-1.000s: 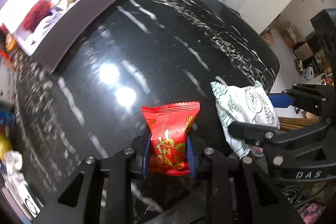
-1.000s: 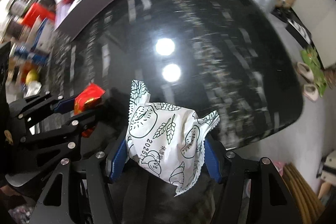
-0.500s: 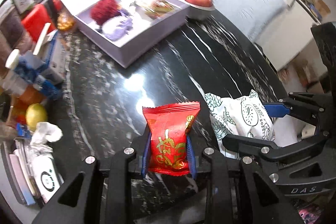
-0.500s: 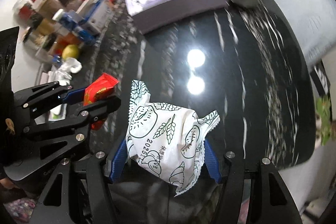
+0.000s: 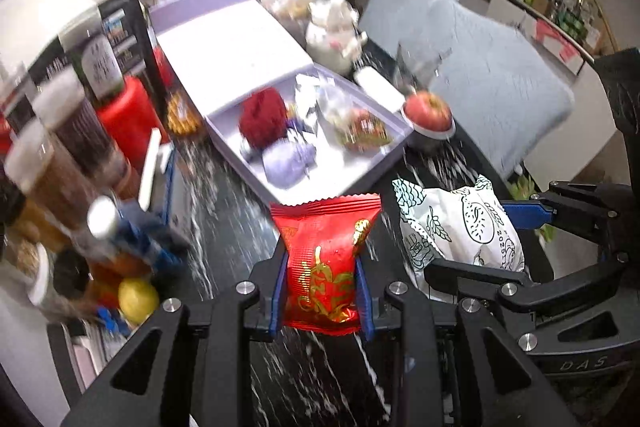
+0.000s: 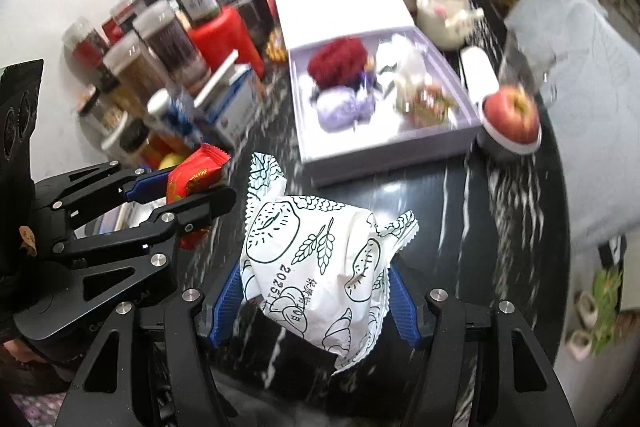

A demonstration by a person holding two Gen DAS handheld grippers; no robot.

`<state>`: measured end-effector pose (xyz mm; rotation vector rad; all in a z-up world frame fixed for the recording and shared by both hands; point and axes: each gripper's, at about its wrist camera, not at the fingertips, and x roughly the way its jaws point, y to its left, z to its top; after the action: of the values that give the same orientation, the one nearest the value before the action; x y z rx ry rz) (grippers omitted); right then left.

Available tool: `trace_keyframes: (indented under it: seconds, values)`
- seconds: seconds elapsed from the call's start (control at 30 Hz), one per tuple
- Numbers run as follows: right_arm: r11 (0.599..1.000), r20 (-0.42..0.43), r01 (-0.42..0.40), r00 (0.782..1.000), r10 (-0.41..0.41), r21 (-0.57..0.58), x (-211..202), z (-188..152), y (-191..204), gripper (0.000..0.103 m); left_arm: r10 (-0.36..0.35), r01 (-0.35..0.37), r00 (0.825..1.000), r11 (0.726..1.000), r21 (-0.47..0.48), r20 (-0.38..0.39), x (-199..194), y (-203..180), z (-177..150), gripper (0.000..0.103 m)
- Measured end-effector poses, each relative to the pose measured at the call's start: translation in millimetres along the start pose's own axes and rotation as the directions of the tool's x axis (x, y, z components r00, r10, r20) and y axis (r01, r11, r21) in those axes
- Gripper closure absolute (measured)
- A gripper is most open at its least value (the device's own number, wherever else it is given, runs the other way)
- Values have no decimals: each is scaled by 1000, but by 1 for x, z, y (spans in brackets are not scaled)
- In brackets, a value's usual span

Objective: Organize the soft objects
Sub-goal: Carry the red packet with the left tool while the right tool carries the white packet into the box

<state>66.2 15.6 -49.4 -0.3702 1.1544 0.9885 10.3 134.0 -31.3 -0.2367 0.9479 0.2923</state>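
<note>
My left gripper (image 5: 322, 301) is shut on a red snack packet (image 5: 322, 259) and holds it above the black marble table (image 5: 224, 211). My right gripper (image 6: 314, 301) is shut on a white printed bread packet (image 6: 316, 263), also held above the table. The two grippers are side by side; the red packet shows in the right wrist view (image 6: 194, 179), the white packet in the left wrist view (image 5: 456, 227). Ahead lies an open lilac box (image 5: 360, 179) holding a red pompom (image 5: 262, 119), a lilac pouch (image 5: 288, 163) and wrapped snacks (image 5: 360, 127).
An apple in a bowl (image 5: 428, 111) stands right of the box. Jars, a red canister (image 5: 128, 123), cartons and a lemon (image 5: 136, 301) crowd the table's left side. A white plush pot (image 5: 332, 39) stands behind the box. A grey cushion (image 5: 492, 83) lies beyond the table.
Both grippers have tilted up and moved toward the box with their packets held. The box, jars and apple now show fully ahead.
</note>
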Motion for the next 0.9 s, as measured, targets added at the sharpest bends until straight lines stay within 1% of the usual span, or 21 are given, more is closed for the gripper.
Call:
trace_keyframes:
  seconds: [0.23, 0.47, 0.73, 0.9]
  values:
    - [999, 67, 4, 998, -1, -49, -17, 50, -6, 39, 24, -22, 997, 1000, -20, 78, -6, 9, 52, 75]
    - [996, 117, 4, 993, 6, -85, -26, 100, -19, 39, 46, -43, 993, 998, -35, 109, 9, 17, 96, 75]
    - [995, 142, 8, 990, 6, -104, -19, 151, -39, 39, 62, -60, 993, 998, -19, 99, 42, 24, 137, 75]
    - [995, 145, 13, 989, 1, -95, -3, 180, -53, 39, 59, -58, 996, 998, -13, 66, 72, 32, 156, 75]
